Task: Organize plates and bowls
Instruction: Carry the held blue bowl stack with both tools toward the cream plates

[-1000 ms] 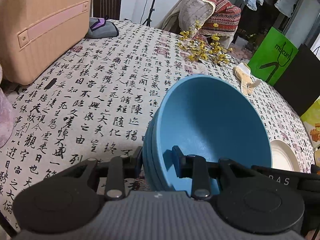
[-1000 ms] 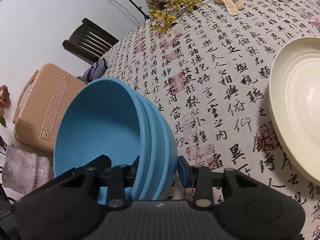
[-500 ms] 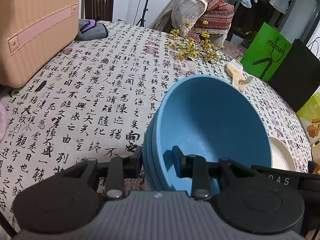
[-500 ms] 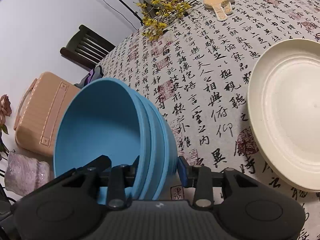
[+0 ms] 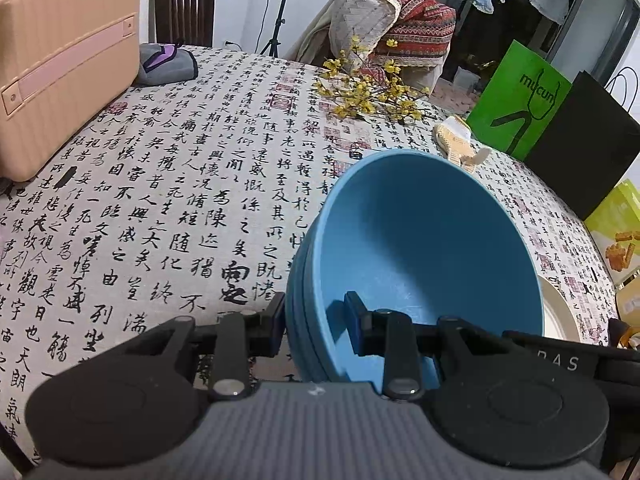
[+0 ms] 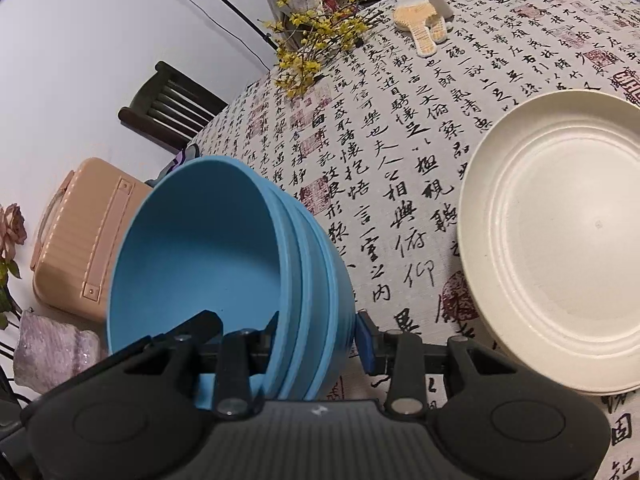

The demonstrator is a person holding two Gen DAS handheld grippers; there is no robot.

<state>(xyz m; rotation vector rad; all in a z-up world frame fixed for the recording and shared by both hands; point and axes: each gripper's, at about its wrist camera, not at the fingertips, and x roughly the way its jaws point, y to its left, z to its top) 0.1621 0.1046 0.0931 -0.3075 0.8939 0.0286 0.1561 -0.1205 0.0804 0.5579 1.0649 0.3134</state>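
Note:
A nested stack of blue bowls (image 5: 424,240) hangs tilted above the table, held from both sides. My left gripper (image 5: 316,326) is shut on the stack's rim, one finger inside the top bowl and one outside. On the opposite rim my right gripper (image 6: 318,338) is shut the same way on the blue bowls (image 6: 208,248). A stack of cream plates (image 6: 560,240) lies on the calligraphy tablecloth (image 6: 400,168) to the right of the bowls; only its edge, the cream plates (image 5: 558,316), peeks out behind the bowls in the left wrist view.
A peach suitcase-style case (image 5: 60,72) stands at the table's left. Yellow flower sprigs (image 5: 368,92), a knitted item (image 5: 456,140) and a grey pouch (image 5: 164,62) lie farther back. Green (image 5: 520,100) and black (image 5: 584,152) bags stand at the right edge, a chair (image 6: 168,104) behind.
Both grippers have carried the bowl stack together across the table toward the cream plates, which now show more fully in the right wrist view. The grips have not changed.

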